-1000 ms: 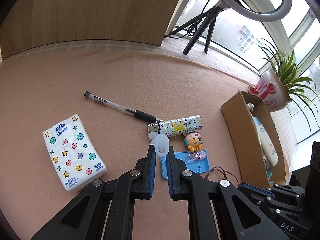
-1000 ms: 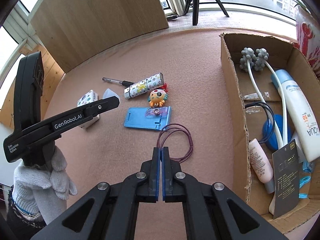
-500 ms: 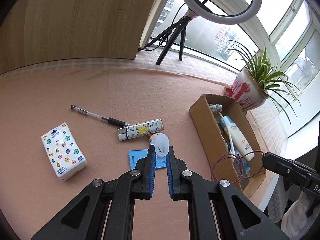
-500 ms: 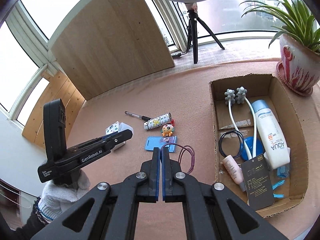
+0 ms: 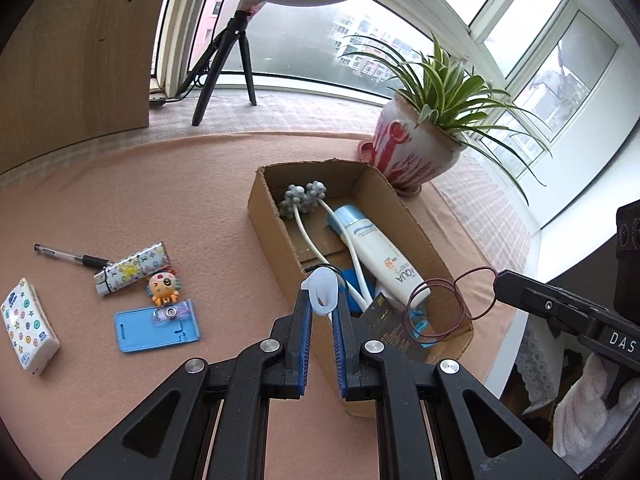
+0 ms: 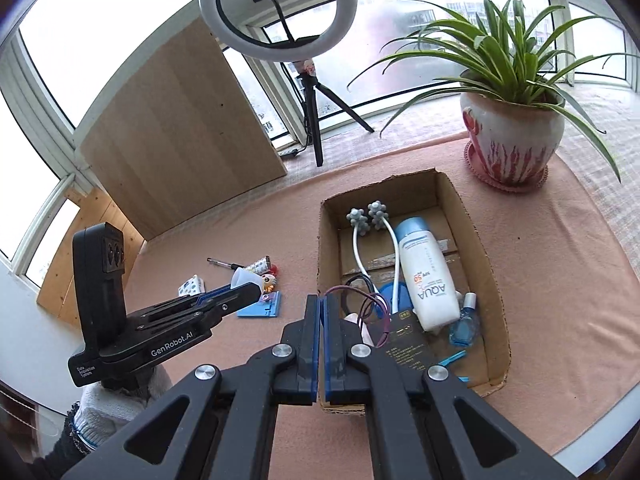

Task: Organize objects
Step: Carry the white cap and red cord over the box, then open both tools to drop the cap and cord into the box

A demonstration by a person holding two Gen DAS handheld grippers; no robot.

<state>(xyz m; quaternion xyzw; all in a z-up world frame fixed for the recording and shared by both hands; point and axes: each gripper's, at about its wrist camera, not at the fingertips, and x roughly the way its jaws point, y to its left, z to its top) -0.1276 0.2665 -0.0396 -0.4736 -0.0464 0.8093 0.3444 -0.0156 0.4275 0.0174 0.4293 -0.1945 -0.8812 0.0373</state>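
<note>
Fingers (image 5: 304,320) of the left gripper (image 5: 322,300) are clamped on a small translucent white cap (image 5: 323,292), which is held above the near wall of the cardboard box (image 5: 276,236). The right gripper (image 6: 322,308) is pressed closed on a maroon hair tie (image 6: 374,308), whose loops hang over the box's near end.

From the left wrist view, the hair tie (image 5: 448,308) is seen as a full double loop dangling from the right gripper's tip (image 5: 498,280); from the right wrist view only parts of the loop are seen past the fingers. Shown large in the left view, and small in the right, are the items on the pink cloth (image 5: 180,184): a pen (image 5: 70,258), a patterned lighter (image 5: 132,270), an orange octopus charm (image 5: 164,288), a blue phone stand (image 5: 156,326) and a tissue pack (image 5: 26,326).

More of the box's contents are revealed by the right wrist view: a sunscreen tube (image 6: 424,276), a two-headed roller massager (image 6: 368,216), a small blue bottle (image 6: 466,320) and a black card (image 6: 412,344). The left gripper (image 6: 240,288) with its cap (image 6: 246,278) is also seen there, beside the box and apart from it.
</note>
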